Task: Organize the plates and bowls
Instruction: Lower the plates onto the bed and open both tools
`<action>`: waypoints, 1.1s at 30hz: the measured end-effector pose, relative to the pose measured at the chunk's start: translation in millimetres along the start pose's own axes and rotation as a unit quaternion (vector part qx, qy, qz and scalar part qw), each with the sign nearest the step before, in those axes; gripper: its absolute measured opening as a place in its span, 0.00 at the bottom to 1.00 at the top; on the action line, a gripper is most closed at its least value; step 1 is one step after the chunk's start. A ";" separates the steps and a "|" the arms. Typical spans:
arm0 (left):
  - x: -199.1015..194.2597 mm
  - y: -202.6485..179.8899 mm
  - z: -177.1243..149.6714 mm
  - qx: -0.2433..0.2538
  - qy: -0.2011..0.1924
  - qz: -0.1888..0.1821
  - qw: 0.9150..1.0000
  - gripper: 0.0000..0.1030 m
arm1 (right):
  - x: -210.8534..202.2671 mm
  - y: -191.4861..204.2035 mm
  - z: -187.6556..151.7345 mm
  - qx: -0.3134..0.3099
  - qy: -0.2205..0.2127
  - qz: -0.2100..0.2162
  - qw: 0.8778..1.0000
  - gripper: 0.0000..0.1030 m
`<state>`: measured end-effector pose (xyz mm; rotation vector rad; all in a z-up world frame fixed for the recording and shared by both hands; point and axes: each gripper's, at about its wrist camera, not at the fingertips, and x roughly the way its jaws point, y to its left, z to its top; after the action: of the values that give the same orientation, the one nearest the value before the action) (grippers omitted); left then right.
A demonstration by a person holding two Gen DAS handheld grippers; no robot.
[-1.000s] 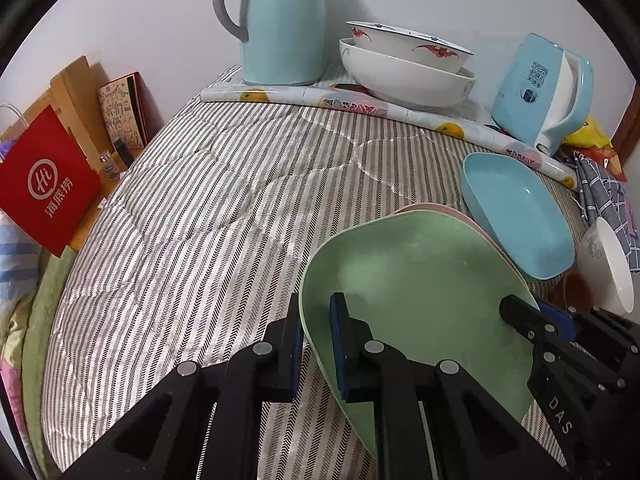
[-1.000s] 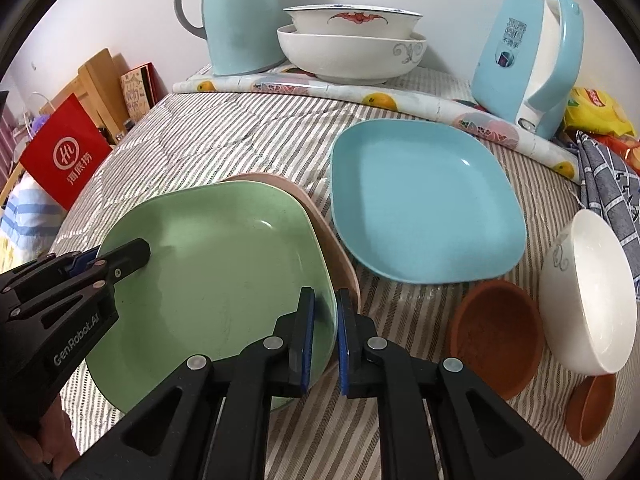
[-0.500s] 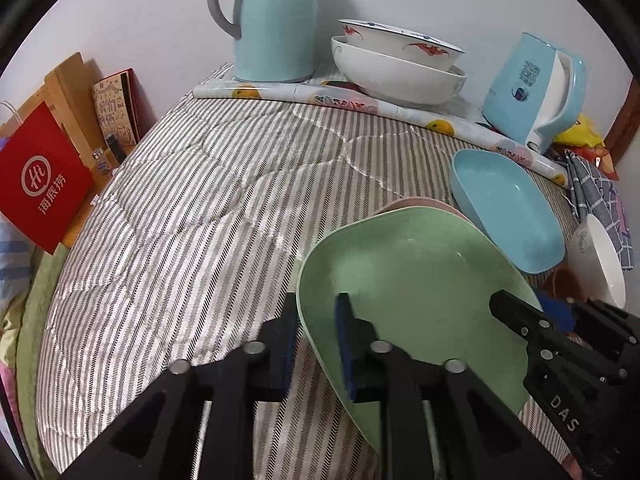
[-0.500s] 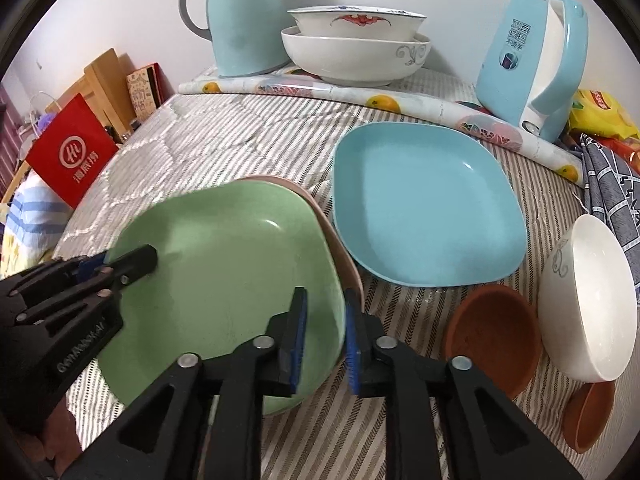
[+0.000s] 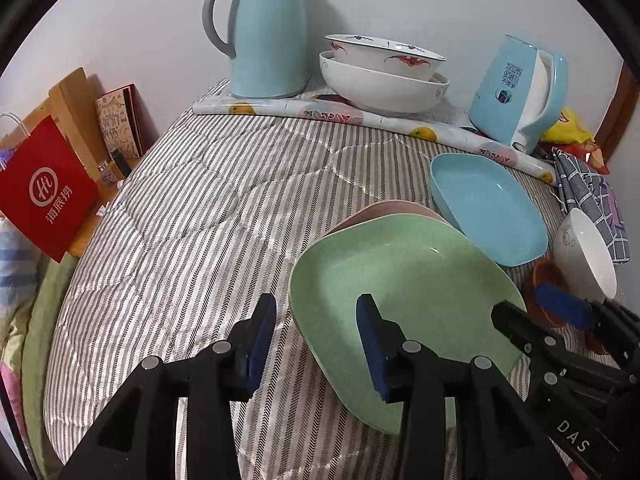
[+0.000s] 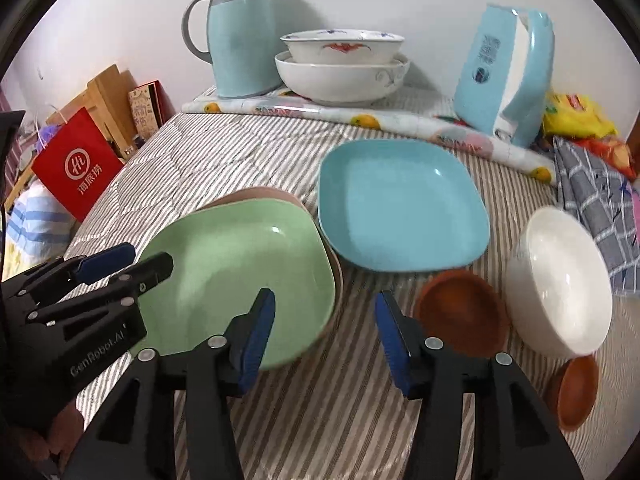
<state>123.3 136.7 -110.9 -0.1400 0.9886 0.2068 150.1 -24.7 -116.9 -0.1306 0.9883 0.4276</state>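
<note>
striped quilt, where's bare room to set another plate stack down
Free: the wide striped quilt stretch bordered by the red bag, the thermos and the green plate. Crowded: around the blue plate, white bowl and brown dishes.

"DAS" stands in white on the right tongs (image 5: 560,312); "GenRobot.AI" on the left tongs (image 6: 124,262). The red paper bag (image 5: 48,192) bears a circled logo above three white Chinese characters.
</note>
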 end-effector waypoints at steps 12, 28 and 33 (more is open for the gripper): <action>0.4 8.7 -3.1 -0.008 0.001 0.004 1.000 0.39 | 15.3 -1.3 1.1 0.015 0.007 -0.009 1.000 0.11; -13.0 -18.5 17.2 0.012 -0.017 -0.020 1.000 0.39 | -17.7 -31.3 10.8 0.037 -0.019 -0.029 0.999 0.38; -25.7 -34.3 30.3 0.023 -0.034 -0.025 0.999 0.39 | -33.1 -51.7 17.0 0.061 -0.032 -0.039 0.997 0.53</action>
<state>142.3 107.0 -72.2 -0.1146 0.9207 0.1415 168.6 -76.3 -84.4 -0.0446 0.9401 0.2975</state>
